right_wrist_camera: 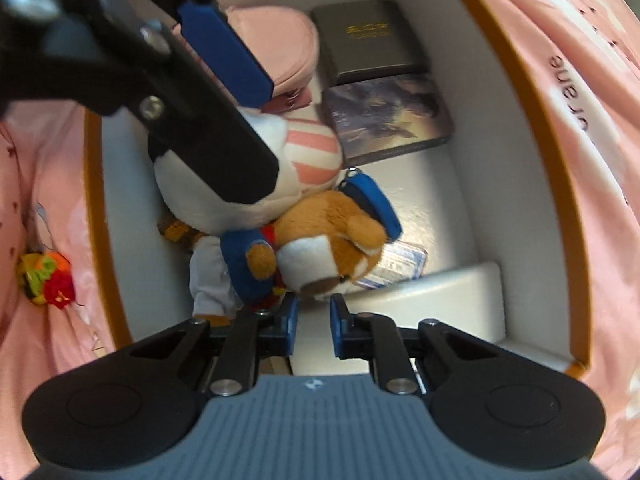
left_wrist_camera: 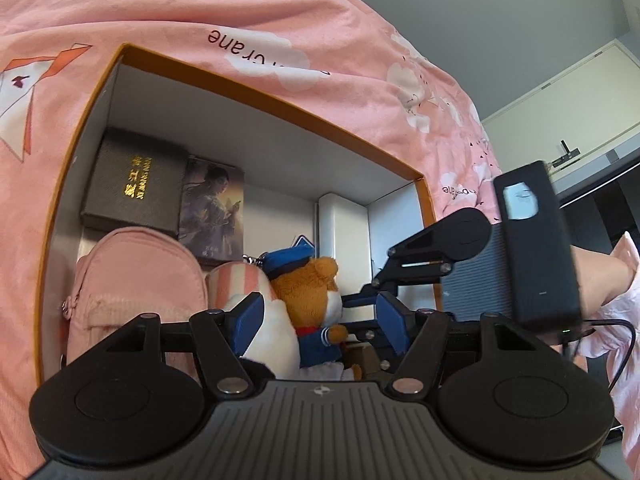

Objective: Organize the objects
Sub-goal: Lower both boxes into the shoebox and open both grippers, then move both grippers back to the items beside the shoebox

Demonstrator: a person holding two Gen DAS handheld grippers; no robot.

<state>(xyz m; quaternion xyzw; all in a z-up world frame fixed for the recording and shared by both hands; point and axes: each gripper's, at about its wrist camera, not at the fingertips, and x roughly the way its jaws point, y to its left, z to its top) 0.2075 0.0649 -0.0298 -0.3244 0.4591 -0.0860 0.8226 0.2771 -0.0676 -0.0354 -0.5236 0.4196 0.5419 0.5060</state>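
Packing stage here: the brown plush bear in a blue sailor suit [right_wrist_camera: 320, 248] is already lying inside the orange-rimmed white cardboard box [right_wrist_camera: 532, 128] on the bed, right beside the pink-striped plush. My right hand-held gripper [right_wrist_camera: 313, 318] is pressed nearly together, holding nothing; my left hand-held gripper [left_wrist_camera: 318, 320] is spread wide, empty. Next I'd guess: lift out and fetch the colourful little toy [right_wrist_camera: 46, 280] still lying outside the box.
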